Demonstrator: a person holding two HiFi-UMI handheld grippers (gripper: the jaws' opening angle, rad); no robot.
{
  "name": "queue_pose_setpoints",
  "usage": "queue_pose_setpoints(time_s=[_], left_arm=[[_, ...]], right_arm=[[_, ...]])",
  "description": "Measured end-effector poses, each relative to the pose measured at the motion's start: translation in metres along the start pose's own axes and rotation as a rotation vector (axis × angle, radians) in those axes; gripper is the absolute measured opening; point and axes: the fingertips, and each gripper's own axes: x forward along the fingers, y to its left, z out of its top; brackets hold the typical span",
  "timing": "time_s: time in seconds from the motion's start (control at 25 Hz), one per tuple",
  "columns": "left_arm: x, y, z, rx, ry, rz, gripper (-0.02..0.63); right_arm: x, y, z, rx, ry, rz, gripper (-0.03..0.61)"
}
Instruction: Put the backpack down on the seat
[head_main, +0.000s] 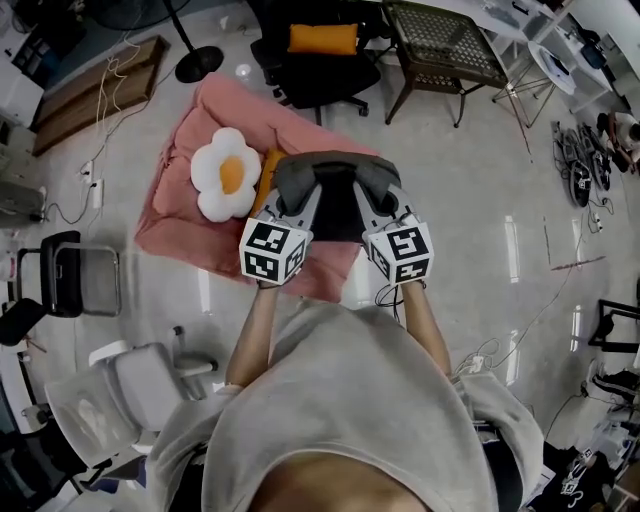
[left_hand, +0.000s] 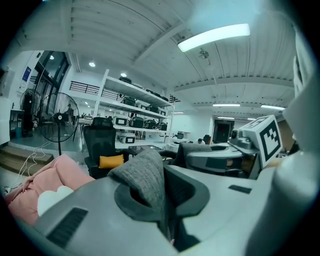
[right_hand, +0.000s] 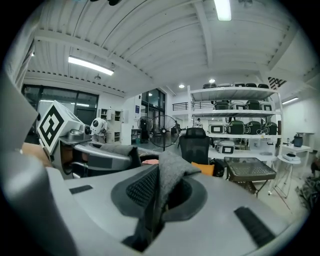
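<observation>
I hold a grey and black backpack (head_main: 336, 205) up in front of me, above the near right edge of a low pink seat (head_main: 185, 232). My left gripper (head_main: 297, 196) is shut on a grey fabric strap (left_hand: 146, 179) at the pack's top left. My right gripper (head_main: 379, 197) is shut on the matching strap (right_hand: 168, 181) at the top right. In each gripper view the strap bunches between the jaws and runs down into them. A white and yellow egg-shaped cushion (head_main: 227, 175) lies on the pink seat (left_hand: 52, 172), left of the pack.
A black office chair with an orange cushion (head_main: 322, 45) stands beyond the seat, with a mesh-top chair (head_main: 445, 45) to its right. A fan base (head_main: 198, 63) stands at the far left. Grey chair (head_main: 120, 395) and black chair (head_main: 65, 275) stand at my left. Cables cross the floor.
</observation>
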Motion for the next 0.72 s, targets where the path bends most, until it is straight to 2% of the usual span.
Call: queue_pose_setpoints(time_s=[0.36,0.72], left_arm=[[0.023,0.051,-0.023,-0.046,0.050,-0.055,0.031],[0.043,0.063,-0.067,-0.112,0.141,-0.067,0.031]], right_arm=[[0.051,0.004,-0.024,0.038,0.078,-0.036,0.029],[0.070,0.002,-0.072,0.100,0.164,-0.021,0.029]])
